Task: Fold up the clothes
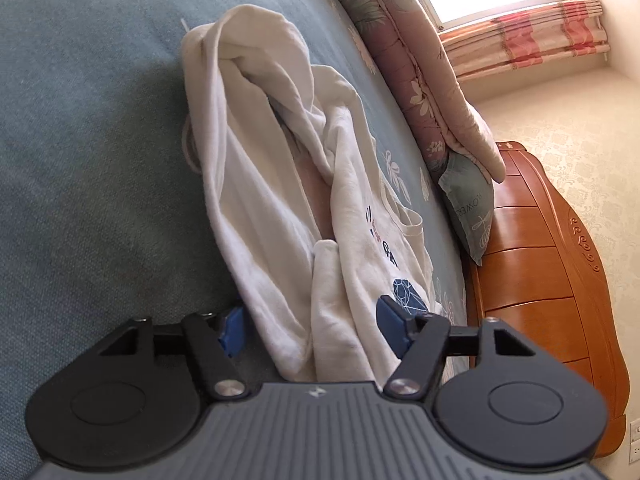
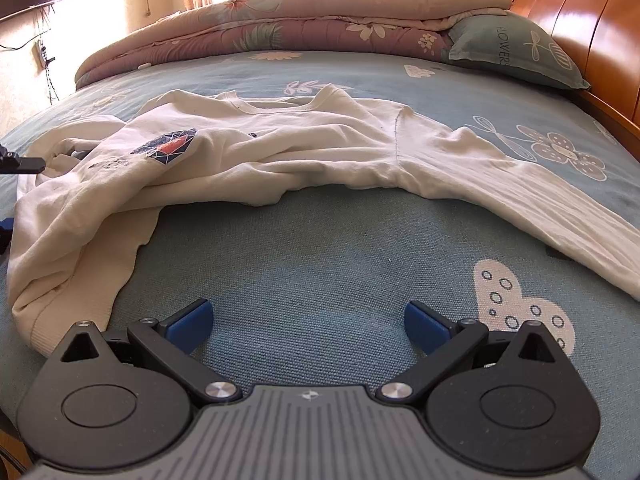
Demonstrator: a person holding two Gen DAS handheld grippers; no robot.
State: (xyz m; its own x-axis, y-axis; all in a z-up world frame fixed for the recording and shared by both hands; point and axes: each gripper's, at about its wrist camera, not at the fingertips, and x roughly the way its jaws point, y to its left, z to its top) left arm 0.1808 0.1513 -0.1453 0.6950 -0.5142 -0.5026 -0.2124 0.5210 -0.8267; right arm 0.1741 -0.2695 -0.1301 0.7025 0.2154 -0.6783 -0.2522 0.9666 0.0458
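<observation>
On blue bedspread [image 2: 320, 248], rumpled cream sweatshirt [image 2: 280, 148]

The cream sweatshirt [image 2: 304, 148] is soft matt knit cloth, ribbed along its hem and cuff, with a flat printed gem motif [image 2: 166, 146]; the bed sheet [image 2: 320, 256] is a coarse, visibly woven teal fabric, matt throughout; the folded quilt [image 2: 256, 28] looks smooth, padded printed cotton; the headboard [image 2: 592, 12] is varnished wood, glossy and orange-brown; each gripper, left gripper [image 1: 312, 330] and right gripper [image 2: 308, 322], has matt black plastic arms, shiny metal pivot screws, blue rubbery pads and a ridged grey plastic body.
</observation>
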